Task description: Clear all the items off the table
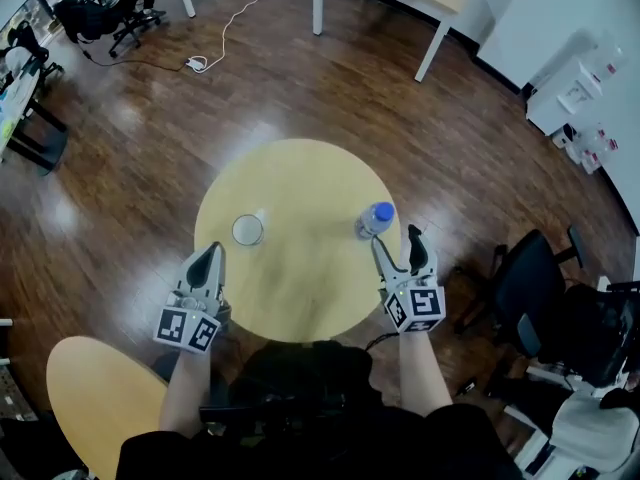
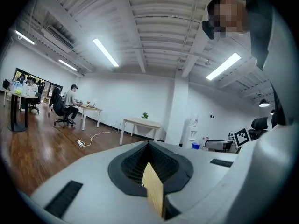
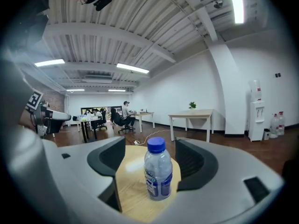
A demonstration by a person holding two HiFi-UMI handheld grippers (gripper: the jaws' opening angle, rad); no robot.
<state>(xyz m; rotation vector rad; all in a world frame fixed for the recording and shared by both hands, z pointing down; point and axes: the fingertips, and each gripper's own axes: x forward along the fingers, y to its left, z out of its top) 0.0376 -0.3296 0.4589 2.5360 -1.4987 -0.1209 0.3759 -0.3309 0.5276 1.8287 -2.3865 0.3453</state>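
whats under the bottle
The round table: the bottle stands upright on its wooden top, near the right edge. The spot beneath its base is covered, so anything there cannot be seen.

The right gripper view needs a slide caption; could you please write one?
Open right claw framing an upright blue-capped water bottle on the round wooden table, without touching it.

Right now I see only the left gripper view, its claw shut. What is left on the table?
Observer: Two things stand on the round table: a cup and a blue-capped bottle.
Operator: Is the right claw on either?
Observer: No. The right claw is open; the bottle stands upright at its gap, untouched.
Operator: And the cup?
Observer: Just ahead of the left claw, apart from it.
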